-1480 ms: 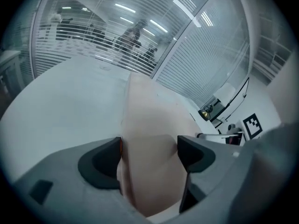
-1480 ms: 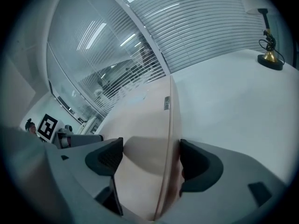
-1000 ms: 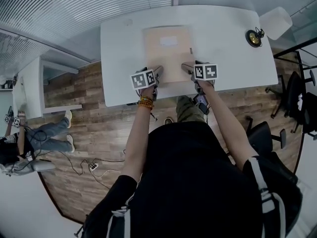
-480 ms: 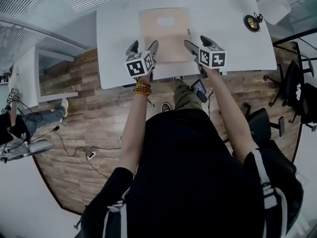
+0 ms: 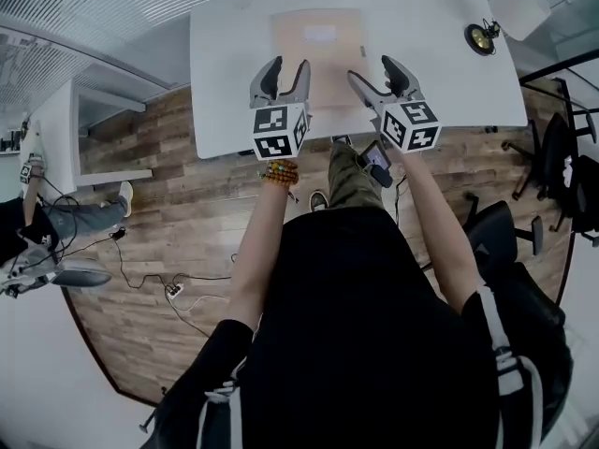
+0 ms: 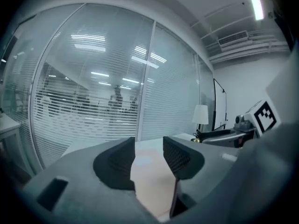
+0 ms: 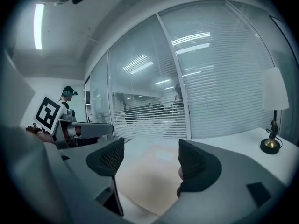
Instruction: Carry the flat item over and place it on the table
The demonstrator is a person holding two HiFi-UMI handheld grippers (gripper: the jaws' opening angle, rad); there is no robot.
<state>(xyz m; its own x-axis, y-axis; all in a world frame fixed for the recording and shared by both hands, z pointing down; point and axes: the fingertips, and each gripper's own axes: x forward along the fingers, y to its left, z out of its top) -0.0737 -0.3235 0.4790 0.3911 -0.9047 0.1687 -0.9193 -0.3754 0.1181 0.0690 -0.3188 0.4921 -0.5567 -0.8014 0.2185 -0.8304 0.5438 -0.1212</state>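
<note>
A flat tan item [image 5: 320, 40] lies at the middle of a white desk [image 5: 440, 73]. Its near edge is close to the desk's front edge, and there is bare desk on both sides. Both tongs hang in the air over that near edge without touching it. The left tongs [image 5: 287, 68] have just been closing and now show a narrow gap with nothing in it. The right tongs [image 5: 372, 71] stand wider apart, also empty. A lamp [image 5: 481, 42] stands near the desk's far right corner, well apart from the item. A glass wall with blinds [image 5: 140, 7] runs behind the desk. In front is wooden floor [image 5: 187, 241], with office chairs [image 5: 552, 176] to the right.
</note>
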